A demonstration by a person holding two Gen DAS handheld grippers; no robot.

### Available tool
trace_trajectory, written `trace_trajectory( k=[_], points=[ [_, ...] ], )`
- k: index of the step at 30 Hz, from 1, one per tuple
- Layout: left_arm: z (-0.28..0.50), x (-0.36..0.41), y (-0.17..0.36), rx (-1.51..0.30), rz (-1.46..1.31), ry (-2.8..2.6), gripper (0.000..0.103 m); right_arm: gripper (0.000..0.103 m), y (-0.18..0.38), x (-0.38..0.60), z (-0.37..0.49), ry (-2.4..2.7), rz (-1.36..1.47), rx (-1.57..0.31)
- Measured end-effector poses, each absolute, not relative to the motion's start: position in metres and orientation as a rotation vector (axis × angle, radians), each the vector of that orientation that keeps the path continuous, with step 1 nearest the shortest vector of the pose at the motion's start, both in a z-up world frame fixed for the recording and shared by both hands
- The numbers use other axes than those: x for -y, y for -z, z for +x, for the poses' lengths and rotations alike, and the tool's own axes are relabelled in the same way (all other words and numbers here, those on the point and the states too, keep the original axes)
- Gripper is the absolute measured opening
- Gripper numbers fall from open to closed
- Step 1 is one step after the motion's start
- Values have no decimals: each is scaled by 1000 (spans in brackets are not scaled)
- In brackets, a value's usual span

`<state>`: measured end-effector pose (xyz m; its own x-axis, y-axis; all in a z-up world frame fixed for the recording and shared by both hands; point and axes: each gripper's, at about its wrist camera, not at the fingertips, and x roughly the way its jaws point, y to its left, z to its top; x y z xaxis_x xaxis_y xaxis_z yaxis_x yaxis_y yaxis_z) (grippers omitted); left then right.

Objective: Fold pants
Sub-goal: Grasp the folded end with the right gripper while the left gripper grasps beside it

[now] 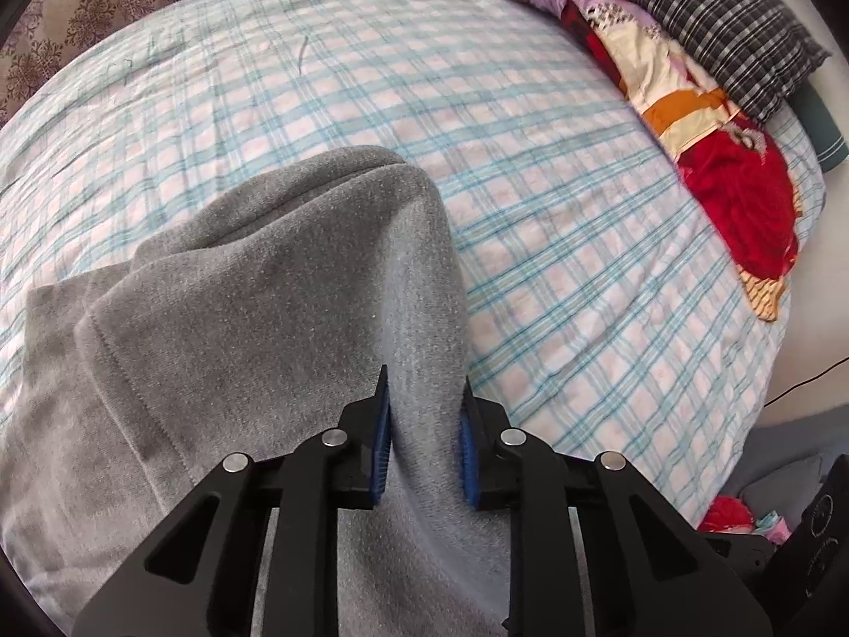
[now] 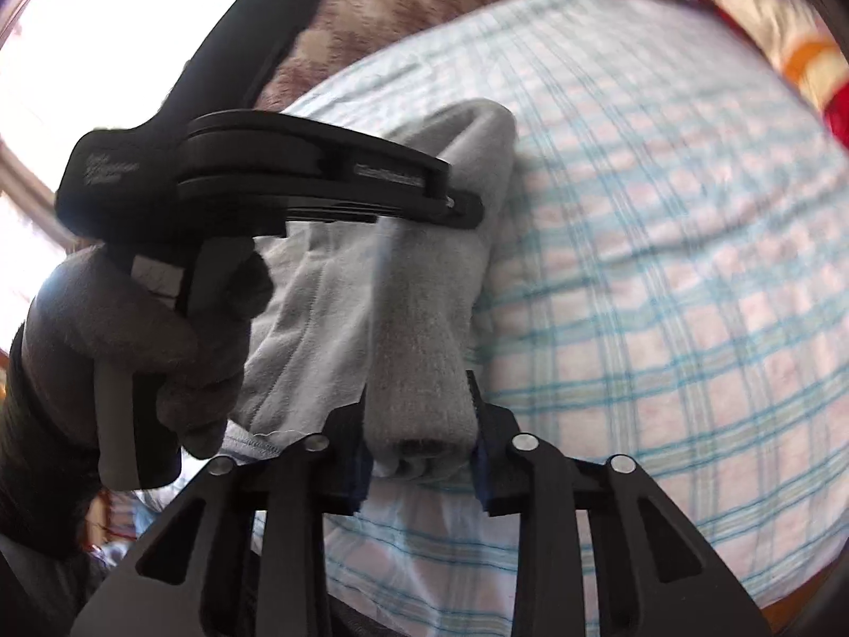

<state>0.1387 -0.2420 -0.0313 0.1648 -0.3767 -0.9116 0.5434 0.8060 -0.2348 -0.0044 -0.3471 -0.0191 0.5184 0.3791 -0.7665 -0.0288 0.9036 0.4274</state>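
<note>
two grippers clamp the grey pants [image 1: 254, 318] above the bed [image 1: 530, 186]. left gripper [image 1: 424, 419]: fingers clenched on a raised fold of the fabric, which drapes down onto the checked sheet. right gripper [image 2: 419, 424]: fingers clenched on a bunched roll of the same pants. a gloved hand [image 2: 143, 350] holds the left gripper's handle beside the pants. a patterned quilt [image 1: 705, 127] and a plaid pillow [image 1: 705, 21] lie along the bed's far edge.

Plaid-sheeted bed [image 1: 530, 186], checked pillow [image 1: 705, 26], patterned curtain [image 1: 106, 0], perhaps a bright window [image 2: 79, 53]
</note>
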Motion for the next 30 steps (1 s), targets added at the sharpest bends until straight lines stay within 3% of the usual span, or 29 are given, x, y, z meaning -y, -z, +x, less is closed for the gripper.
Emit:
trace_trajectory(
  k=[15,30],
  points=[
    [133,164,-32,-1080,-7,678,20,26,-40,281,-2,-303,184,-874],
    [141,32,-44,-1050,-322,683,20,25,-77,191,3,-446,44,-813]
  ],
)
